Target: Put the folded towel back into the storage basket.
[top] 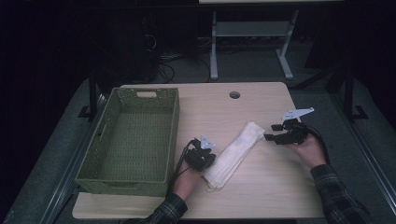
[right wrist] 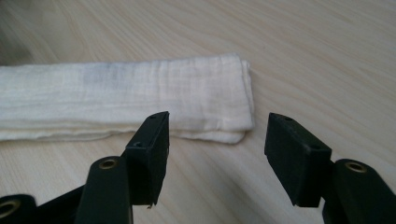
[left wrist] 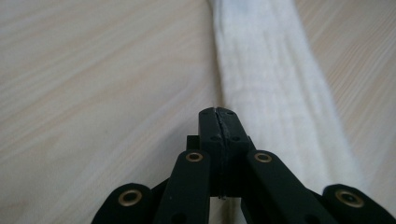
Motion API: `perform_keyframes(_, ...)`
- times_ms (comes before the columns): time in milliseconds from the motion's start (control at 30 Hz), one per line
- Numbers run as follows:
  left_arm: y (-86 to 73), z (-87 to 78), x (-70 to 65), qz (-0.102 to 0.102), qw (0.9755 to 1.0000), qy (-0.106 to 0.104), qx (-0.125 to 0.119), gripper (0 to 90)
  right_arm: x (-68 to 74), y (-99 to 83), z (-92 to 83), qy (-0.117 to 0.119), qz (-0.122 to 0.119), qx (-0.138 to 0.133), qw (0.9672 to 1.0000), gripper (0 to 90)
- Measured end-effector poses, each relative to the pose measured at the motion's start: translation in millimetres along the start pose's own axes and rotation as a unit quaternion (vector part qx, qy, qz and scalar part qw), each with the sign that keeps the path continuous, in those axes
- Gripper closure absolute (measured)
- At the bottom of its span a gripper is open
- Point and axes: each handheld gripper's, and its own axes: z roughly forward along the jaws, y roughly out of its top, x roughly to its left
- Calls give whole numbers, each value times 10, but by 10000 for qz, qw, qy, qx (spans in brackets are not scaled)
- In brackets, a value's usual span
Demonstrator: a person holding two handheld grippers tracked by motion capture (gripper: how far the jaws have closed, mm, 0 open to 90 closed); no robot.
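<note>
A folded white cloth (top: 236, 147) lies slantwise in a long strip on the wooden table (top: 261, 191). My left gripper (top: 208, 162) rests at the strip's near end. In the left gripper view its jaws are shut tight, tips (left wrist: 218, 113) right at the cloth's (left wrist: 275, 93) left edge; whether a layer is pinched I cannot tell. My right gripper (top: 273, 132) hovers just right of the strip's far end. In the right gripper view it stands open (right wrist: 217, 154), the cloth's (right wrist: 140, 88) folded end just beyond its fingertips and nothing between the jaws.
A green woven basket (top: 173, 135), empty, stands on the table's left side, close to my left hand. A round cable hole (top: 234, 94) sits near the far edge. Bare tabletop lies right of the cloth and along the front edge.
</note>
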Motion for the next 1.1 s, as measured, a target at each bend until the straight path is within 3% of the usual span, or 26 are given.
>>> perform_keyframes(67, -5, 10, -15, -27, 9999, -123, 37, 895, 24, -16, 10, 11, -27, 76, 10000, 387)
perform_keyframes(367, -8, 18, -114, 243, 9971, -688, 210, 896, 75, -11, 50, 52, -171, 105, 9998, 360)
perform_keyframes(567, 0, 33, -318, 723, 9916, -1054, 219, 896, 79, -8, 58, 96, -177, 74, 9998, 355)
perform_keyframes(733, 27, 74, -491, 1059, 9852, -1332, 207, 895, 86, -2, 111, 140, -218, 123, 9996, 345)
perform_keyframes(833, 38, 107, -591, 984, 9822, -1592, 142, 894, 84, -3, 136, 142, -289, 119, 9994, 342)
perform_keyframes(1100, 115, 205, -871, 1290, 9735, -1886, 54, 888, 109, -1, 150, 142, -314, 166, 9993, 342)
